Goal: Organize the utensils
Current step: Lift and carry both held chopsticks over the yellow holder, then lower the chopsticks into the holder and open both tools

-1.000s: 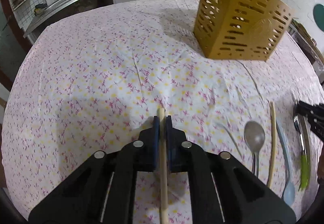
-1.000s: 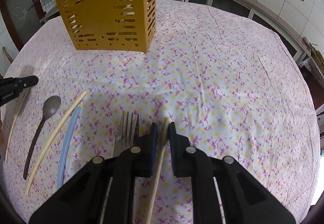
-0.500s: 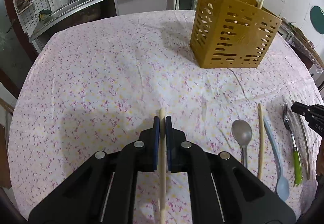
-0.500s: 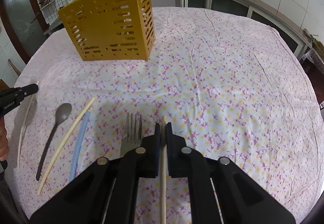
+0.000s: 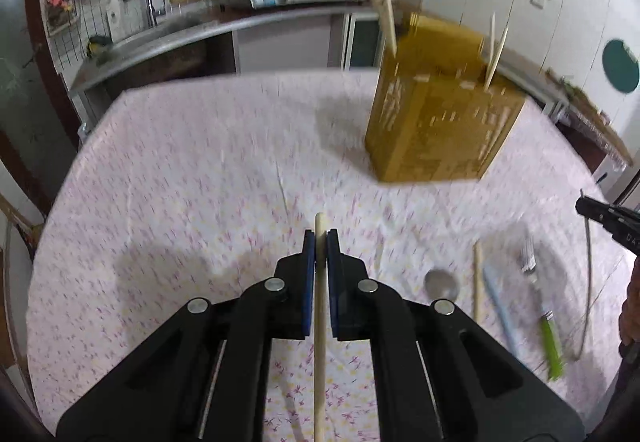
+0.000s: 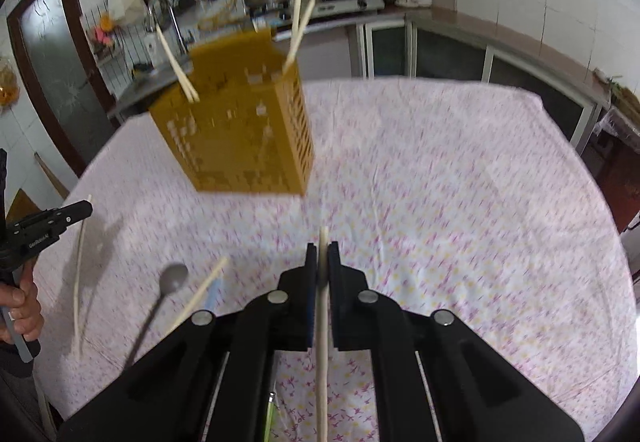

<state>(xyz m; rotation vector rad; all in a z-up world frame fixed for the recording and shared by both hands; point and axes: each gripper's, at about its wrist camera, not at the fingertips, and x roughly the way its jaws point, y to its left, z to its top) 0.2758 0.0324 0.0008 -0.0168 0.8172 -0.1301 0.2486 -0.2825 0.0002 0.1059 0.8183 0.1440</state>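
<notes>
**Two chopsticks gripped, more already in the holder**

Two pale wooden chopsticks are held above the table, one in each gripper. The left gripper (image 5: 320, 238) has its blue-padded jaws clenched on a round-tipped pale wooden chopstick (image 5: 320, 322) that runs straight back between the fingers, its tip poking just past them. The right gripper (image 6: 322, 252) is clamped the same way on a thinner pale chopstick (image 6: 322, 330).

The mustard-yellow slotted plastic utensil holder (image 5: 436, 122) stands upright on the pink-flowered white tablecloth (image 5: 192, 170), well ahead of both grippers. Several pale chopsticks stand in it, leaning outward over the rim: in the right wrist view one pair (image 6: 178, 66) tilts to the left at the front corner and another pair (image 6: 300, 30) tilts right at the back. Motion blur hides any inner dividers, so I cannot tell which compartments they occupy.

Lying flat on the cloth, apart from the holder, are a grey metal spoon (image 5: 441, 284), a loose pale chopstick (image 5: 477, 282) just beside it, a light-blue plastic-handled utensil (image 5: 500, 314) next to that, and a metal fork with a green handle (image 5: 540, 306). One thin curved pale stick (image 5: 587, 282) lies at the far side, possibly another chopstick. In the right wrist view, another pale stick (image 6: 80, 262) lies near the left gripper's tip.
</notes>
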